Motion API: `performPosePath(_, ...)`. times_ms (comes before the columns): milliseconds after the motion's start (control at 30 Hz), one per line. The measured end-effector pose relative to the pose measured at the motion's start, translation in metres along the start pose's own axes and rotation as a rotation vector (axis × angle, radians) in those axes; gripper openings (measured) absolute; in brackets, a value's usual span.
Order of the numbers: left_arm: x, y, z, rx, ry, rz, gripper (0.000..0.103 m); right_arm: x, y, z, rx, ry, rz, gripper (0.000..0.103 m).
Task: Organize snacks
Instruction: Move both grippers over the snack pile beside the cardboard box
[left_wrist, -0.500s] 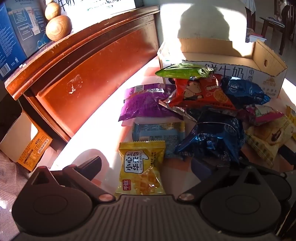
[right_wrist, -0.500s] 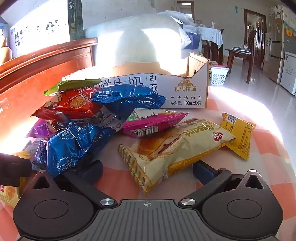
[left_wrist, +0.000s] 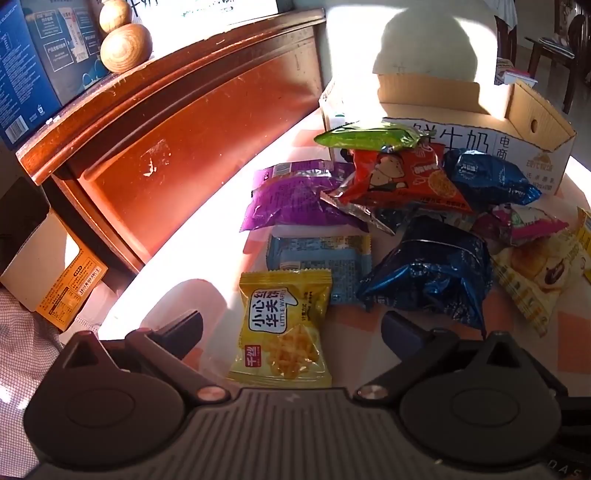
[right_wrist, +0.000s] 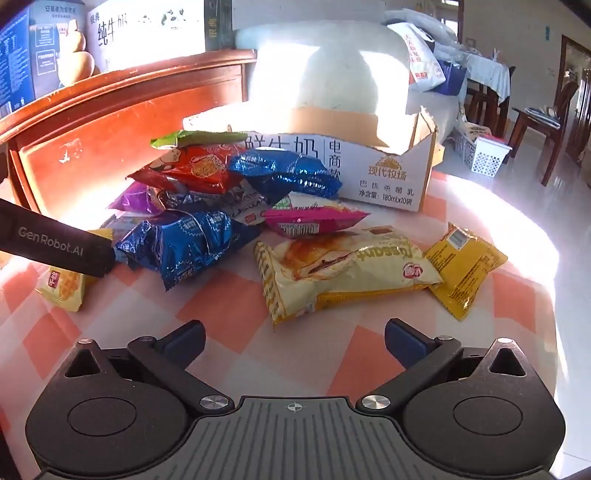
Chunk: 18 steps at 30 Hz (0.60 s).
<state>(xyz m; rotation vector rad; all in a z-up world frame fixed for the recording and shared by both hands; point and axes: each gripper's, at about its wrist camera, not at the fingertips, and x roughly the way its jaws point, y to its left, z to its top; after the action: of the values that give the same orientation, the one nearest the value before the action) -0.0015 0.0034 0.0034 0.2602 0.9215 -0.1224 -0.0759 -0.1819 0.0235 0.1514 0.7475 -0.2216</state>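
Yellow waffle packet between open jaws

Snack packets are lying in a loose heap on the checked worktop against the front wall of an open cardboard milk carton. A green packet is resting on top, over a red crisp bag and two crinkled blue foil bags. A purple bag is lying flat toward the wooden headboard side. A yellow waffle packet, a croissant packet and a small yellow sachet are lying flat near the front.
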Motion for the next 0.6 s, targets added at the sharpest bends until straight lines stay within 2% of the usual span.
performPosePath(133, 0.001, 0.0, -0.001, -0.012, -0.001, -0.002, 0.102, -0.012, -0.026, 0.015, 0.054, -0.037, -0.015, 0.103)
performPosePath(267, -0.001, -0.005, -0.003, -0.014, -0.007, -0.025, 0.102, -0.005, -0.061, 0.03, 0.12, -0.045, -0.091, 0.103)
performPosePath(433, 0.0, -0.012, -0.002, -0.003, -0.007, -0.031, 0.102, 0.03, -0.102, 0.046, 0.213, 0.002, -0.17, 0.103)
performPosePath(600, 0.004, -0.015, -0.002, -0.005, -0.005, -0.036, 0.102, 0.067, -0.123, 0.053, 0.257, 0.048, -0.189, 0.103)
